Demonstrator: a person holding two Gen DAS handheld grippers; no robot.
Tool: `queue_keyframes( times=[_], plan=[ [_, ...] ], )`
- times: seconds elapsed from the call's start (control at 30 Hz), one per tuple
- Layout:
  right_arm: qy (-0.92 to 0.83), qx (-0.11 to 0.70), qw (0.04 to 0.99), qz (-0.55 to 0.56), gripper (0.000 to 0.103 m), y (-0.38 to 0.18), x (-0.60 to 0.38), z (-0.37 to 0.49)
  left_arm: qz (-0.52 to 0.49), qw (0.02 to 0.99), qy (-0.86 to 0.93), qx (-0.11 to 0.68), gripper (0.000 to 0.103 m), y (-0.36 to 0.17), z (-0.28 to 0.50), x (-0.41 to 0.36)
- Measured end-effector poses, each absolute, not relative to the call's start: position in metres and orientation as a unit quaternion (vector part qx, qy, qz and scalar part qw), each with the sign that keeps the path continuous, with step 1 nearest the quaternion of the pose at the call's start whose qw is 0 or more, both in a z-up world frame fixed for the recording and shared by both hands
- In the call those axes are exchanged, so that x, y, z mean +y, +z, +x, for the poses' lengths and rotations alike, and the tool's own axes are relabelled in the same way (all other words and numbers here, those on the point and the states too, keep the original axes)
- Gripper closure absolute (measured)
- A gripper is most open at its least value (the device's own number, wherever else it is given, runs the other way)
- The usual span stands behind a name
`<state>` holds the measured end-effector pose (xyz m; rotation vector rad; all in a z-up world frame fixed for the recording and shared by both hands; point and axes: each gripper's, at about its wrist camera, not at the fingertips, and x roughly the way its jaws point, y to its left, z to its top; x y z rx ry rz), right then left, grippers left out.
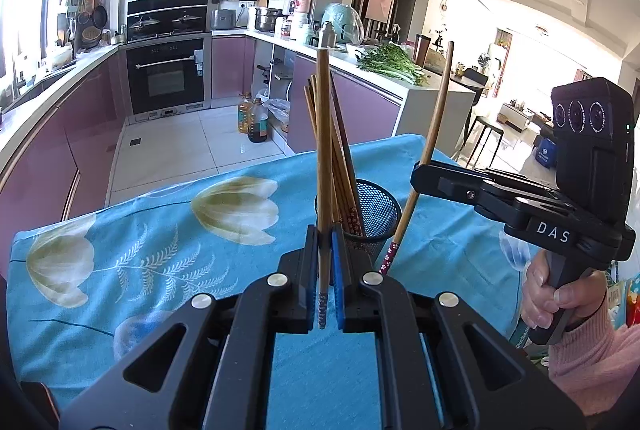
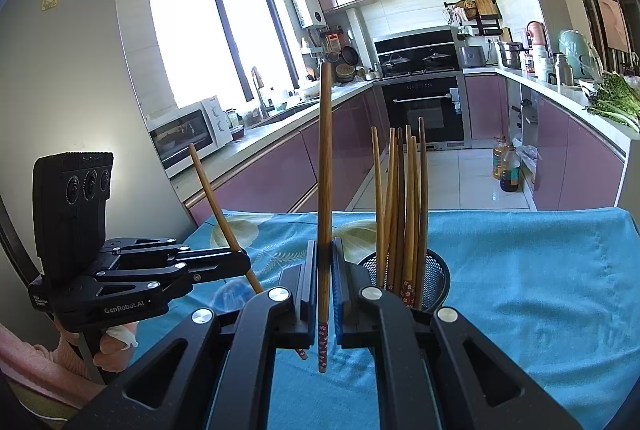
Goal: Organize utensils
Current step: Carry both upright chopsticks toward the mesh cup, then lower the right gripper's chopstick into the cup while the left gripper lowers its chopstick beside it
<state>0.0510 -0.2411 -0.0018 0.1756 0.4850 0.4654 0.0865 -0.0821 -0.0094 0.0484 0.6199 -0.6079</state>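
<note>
Both grippers, left [image 1: 325, 262] and right [image 2: 325, 270], clamp upright chopsticks [image 1: 323, 150]; cup [image 1: 378, 206] sits just beyond, nearer right

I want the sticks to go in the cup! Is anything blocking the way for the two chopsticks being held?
No lid covers the mesh cup. Only the chopsticks already standing inside crowd it, with open space beside them.

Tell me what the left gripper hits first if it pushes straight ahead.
Probably the black mesh holder, just ahead and slightly right of the left gripper, which is shut on an upright chopstick. Depth is hard to judge through the fisheye.
</note>
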Motion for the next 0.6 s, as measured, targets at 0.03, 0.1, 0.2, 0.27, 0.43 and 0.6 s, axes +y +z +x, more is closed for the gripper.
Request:
queue_keyframes(
  times=[0.03,0.1,0.2,0.27,0.43,0.6],
  plan=[
    [0.228,0.237,0.940,0.086,0.097,-0.001,-0.241,0.052,0.024,0.907,-0.295,0.300,0.096,-0.009,0.086,-0.082],
    [0.228,0.236,0.941,0.085,0.097,0.000,-0.241,0.053,0.024,0.907,-0.296,0.299,0.096,-0.008,0.086,-0.083],
    [0.228,0.233,0.942,0.083,0.097,0.003,-0.243,0.054,0.023,0.907,-0.299,0.297,0.096,-0.005,0.085,-0.084],
    [0.229,0.230,0.942,0.082,0.097,0.005,-0.243,0.054,0.024,0.907,-0.299,0.294,0.096,-0.003,0.085,-0.084],
    [0.227,0.224,0.944,0.077,0.097,0.009,-0.240,0.055,0.019,0.908,-0.303,0.288,0.096,0.002,0.086,-0.085],
    [0.227,0.215,0.947,0.071,0.097,0.016,-0.240,0.056,0.015,0.909,-0.309,0.279,0.096,0.010,0.085,-0.086]
  ],
)
